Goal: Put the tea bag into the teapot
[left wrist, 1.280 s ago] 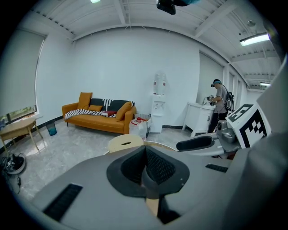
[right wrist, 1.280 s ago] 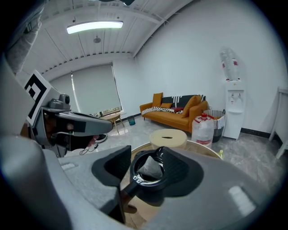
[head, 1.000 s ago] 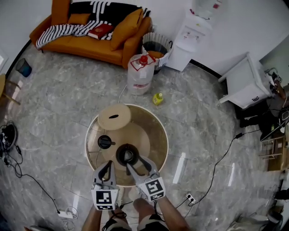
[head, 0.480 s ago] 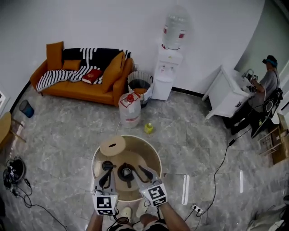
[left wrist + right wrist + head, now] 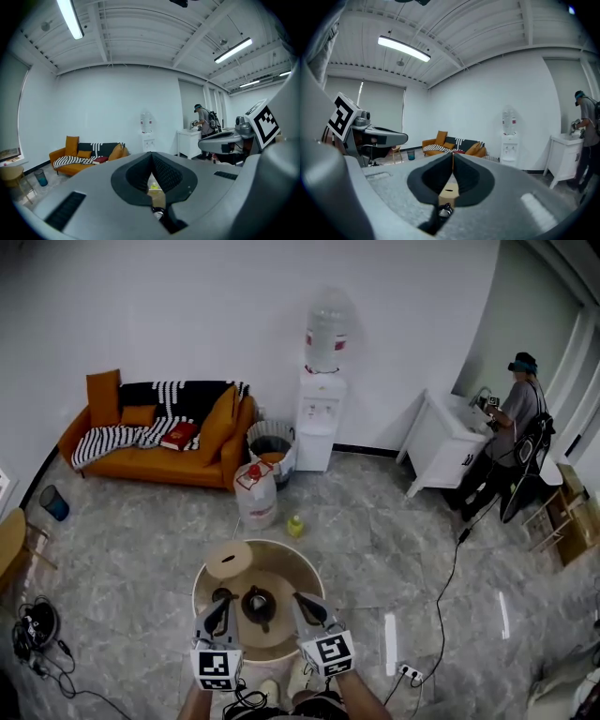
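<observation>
The dark round teapot [image 5: 258,605] stands on the round light-wood counter [image 5: 281,577], seen between both tongs from above. The left tongs [image 5: 221,606] are closed and empty. The right tongs [image 5: 302,602] have just been closing and now meet on nothing; the tea bag cannot be made out.

No legible text, number or brand appears in any view. The cubes on your left gripper [image 5: 222,604] and right gripper [image 5: 301,601] carry black-and-white square marker patterns, not lettering. The water bottle [image 5: 323,334] on the dispenser [image 5: 319,418] and the floor jug [image 5: 256,495] bear red labels. Their print is too small to read.
</observation>
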### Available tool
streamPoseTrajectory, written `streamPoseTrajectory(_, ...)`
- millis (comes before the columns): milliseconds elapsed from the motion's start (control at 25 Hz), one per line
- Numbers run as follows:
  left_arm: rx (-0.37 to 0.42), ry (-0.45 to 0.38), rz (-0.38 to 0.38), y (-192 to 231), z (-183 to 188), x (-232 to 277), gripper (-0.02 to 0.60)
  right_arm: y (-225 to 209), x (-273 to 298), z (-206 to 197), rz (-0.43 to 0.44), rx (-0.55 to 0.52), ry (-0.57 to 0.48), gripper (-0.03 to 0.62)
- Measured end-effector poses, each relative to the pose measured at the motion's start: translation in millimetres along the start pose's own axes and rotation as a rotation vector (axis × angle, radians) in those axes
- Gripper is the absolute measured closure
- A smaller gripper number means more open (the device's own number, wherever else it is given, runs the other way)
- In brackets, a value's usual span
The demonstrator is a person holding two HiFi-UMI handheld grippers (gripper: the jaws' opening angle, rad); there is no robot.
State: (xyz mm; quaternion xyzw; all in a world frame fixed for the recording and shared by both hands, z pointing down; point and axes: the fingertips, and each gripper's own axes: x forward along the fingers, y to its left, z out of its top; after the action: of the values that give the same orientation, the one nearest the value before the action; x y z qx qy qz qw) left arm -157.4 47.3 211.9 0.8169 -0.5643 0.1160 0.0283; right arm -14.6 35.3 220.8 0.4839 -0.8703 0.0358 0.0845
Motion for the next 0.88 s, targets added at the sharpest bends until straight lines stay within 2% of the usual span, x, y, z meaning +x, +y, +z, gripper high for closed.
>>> streamPoseTrajectory(360, 0.03, -0.021, -0.056, -16, 7, -54, 0.566, 20, -66, 21, -0.093, -0.008, -0.043, 0.594)
streamPoseTrajectory(600, 0.031, -0.007, -0.077, -15, -3, -80, 0.566, 36, -85, 19, -0.127, -0.007, -0.052, 0.594)
streamPoseTrajectory(880, 0.011, -0.022, -0.062, -6, -2, -97, 0.566, 52, -92, 21, -0.131, -0.013, -0.055, 0.594)
